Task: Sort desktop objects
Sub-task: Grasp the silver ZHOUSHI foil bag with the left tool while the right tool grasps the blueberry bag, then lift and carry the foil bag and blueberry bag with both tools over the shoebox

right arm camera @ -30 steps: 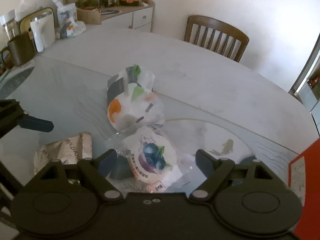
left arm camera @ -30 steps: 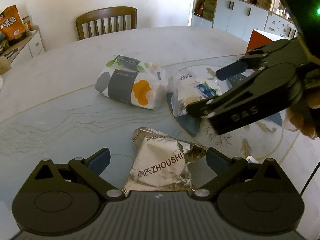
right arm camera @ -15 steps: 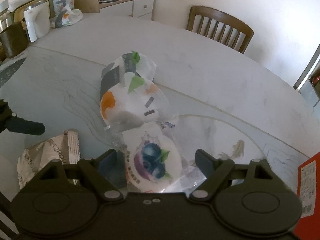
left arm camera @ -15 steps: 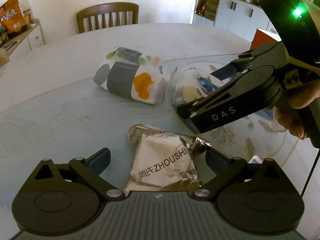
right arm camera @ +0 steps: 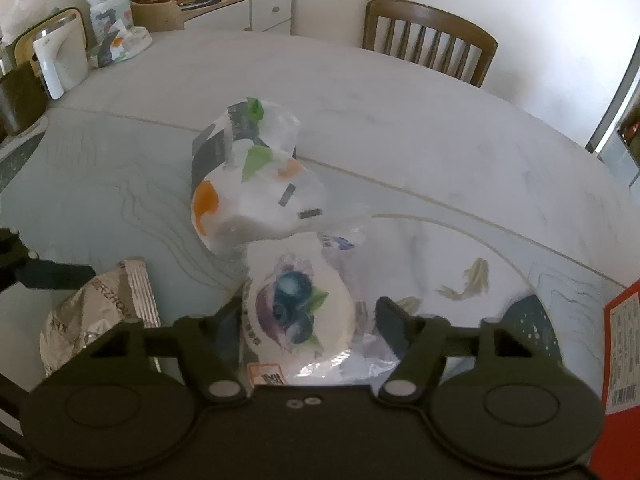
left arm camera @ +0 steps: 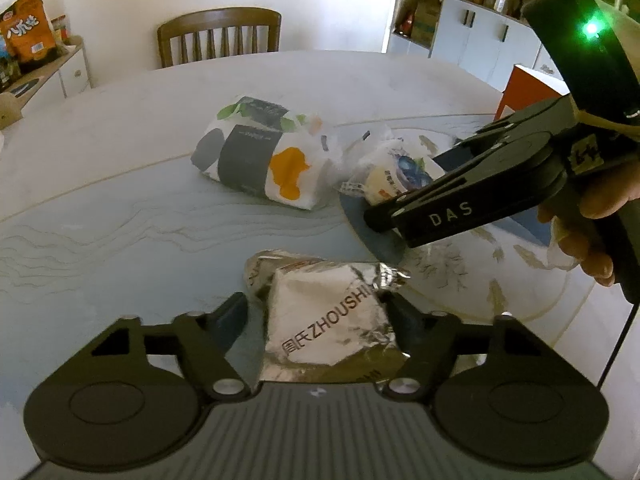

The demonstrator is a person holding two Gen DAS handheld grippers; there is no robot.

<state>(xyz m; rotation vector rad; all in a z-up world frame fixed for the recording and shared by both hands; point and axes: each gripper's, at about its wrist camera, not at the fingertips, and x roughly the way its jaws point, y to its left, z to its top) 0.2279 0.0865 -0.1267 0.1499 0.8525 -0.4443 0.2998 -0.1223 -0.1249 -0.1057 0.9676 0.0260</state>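
Writing on foil: silver foil packet [left arm camera: 332,320] reads "ZHOUSHI" after two Chinese characters; in the right wrist view only "ZHOU" shows on its crumpled side [right arm camera: 96,312].
Writing on tool: "DAS" in pale letters on the side of the right gripper [left arm camera: 404,208], legible only from the left wrist camera.
Other print: blueberry picture on the round clear-wrapped pastry [right arm camera: 296,312], with a small orange label near its lower edge, too blurred to read; orange snack bag [left arm camera: 26,28] on the sideboard carries Chinese characters.
Left gripper [left arm camera: 316,316]: fingers apart, one on each side of the foil packet; the right-hand finger lies against the foil's crinkled edge, the other stands just clear.
Right gripper, own view [right arm camera: 308,320]: fingers spread wide around the blueberry pastry, not clamped on it.
Where things lie: foil packet nearest the left camera on the pale marbled table [left arm camera: 100,200]; patterned tissue pack [left arm camera: 256,160] beyond it, touching the pastry's wrapper [left arm camera: 384,176], which sits at the edge of the glass turntable [left arm camera: 520,280].
Only the left view shows: hand [left arm camera: 592,216] holding the right tool, green light on its body, white cupboards.
Only the right view shows: white kettle [right arm camera: 60,64], fish motif [right arm camera: 468,280] on the turntable, barcode label on the red box [right arm camera: 622,360].
Both views: wooden chair [left arm camera: 218,36] behind the table.
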